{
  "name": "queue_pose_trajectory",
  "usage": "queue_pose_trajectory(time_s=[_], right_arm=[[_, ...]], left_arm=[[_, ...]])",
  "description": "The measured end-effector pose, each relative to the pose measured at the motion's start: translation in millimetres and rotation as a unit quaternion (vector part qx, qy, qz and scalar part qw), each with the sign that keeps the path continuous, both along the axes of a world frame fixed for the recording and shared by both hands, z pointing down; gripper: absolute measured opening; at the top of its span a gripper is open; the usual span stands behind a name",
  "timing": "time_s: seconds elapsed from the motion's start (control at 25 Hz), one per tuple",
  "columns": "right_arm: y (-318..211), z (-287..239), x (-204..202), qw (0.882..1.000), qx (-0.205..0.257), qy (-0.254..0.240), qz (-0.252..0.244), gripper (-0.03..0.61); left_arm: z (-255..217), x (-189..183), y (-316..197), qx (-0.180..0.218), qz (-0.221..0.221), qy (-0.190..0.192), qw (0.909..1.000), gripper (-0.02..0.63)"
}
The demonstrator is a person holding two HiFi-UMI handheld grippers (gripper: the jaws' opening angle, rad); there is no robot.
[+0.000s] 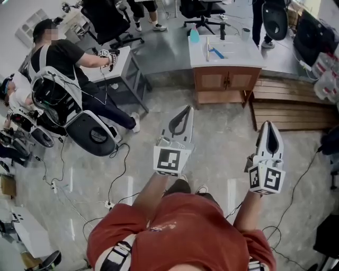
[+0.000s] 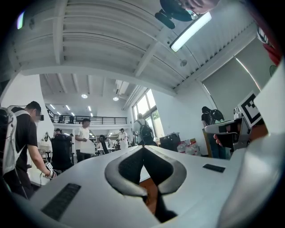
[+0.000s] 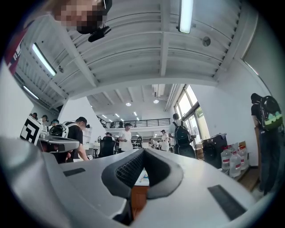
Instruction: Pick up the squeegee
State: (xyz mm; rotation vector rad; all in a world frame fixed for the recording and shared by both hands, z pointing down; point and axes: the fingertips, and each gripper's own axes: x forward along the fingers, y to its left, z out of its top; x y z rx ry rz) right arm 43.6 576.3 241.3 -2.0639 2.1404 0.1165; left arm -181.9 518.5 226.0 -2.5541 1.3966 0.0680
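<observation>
The squeegee (image 1: 216, 53) is a small blue tool lying on the white top of a wooden cabinet (image 1: 225, 79) at the far side of the floor. A teal bottle (image 1: 194, 36) and a cup (image 1: 245, 33) stand on the same top. My left gripper (image 1: 184, 110) and right gripper (image 1: 268, 125) are held side by side in mid-air, well short of the cabinet and pointing toward it. Both are shut with nothing between the jaws. In the left gripper view the left gripper (image 2: 143, 148) has its tips touching. The right gripper view shows the right gripper (image 3: 143, 152) closed the same way.
A seated person (image 1: 63, 58) works at a white desk (image 1: 119, 66) on the left, beside a black-and-white chair (image 1: 92, 132). Cables (image 1: 119, 174) trail over the floor. A wooden platform (image 1: 288, 108) lies right of the cabinet. Office chairs (image 1: 204, 10) stand behind it.
</observation>
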Motion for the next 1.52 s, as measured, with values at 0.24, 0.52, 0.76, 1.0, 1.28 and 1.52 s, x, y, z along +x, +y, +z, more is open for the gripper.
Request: queue_pose_trajectory(time_s=[0.24, 0.52, 0.76, 1.0, 1.28, 1.52], right_arm=[[-0.5, 2.9, 21.8, 1.000, -0.003, -0.002, 0.007, 0.008], [-25.1, 15.8, 19.1, 1.000, -0.006, 0.007, 0.004, 0.008], [-72.7, 17.2, 12.7, 1.000, -0.010, 0.015, 0.007, 0.008], [-135.6, 16.4, 6.1, 0.999, -0.006, 0.033, 0.009, 0.008], [-226.2, 3.9, -12.2, 0.999, -0.011, 0.043, 0.021, 0.008], [-293.5, -10.0, -28.9, 0.998, -0.010, 0.056, 0.026, 0.008]], left_arm=[[4.7, 21.1, -7.5, -0.006, 0.004, -0.004, 1.0000, 0.015], [17.6, 21.2, -29.6, -0.009, 0.007, 0.006, 0.9999, 0.015], [25.4, 13.9, -79.0, -0.013, 0.005, 0.016, 0.9998, 0.015], [32.6, 5.1, -144.6, -0.011, 0.004, 0.022, 0.9997, 0.015], [30.6, -10.5, -237.1, -0.014, 0.011, 0.022, 0.9996, 0.015], [21.7, -26.4, -309.0, -0.015, 0.015, 0.026, 0.9994, 0.015]])
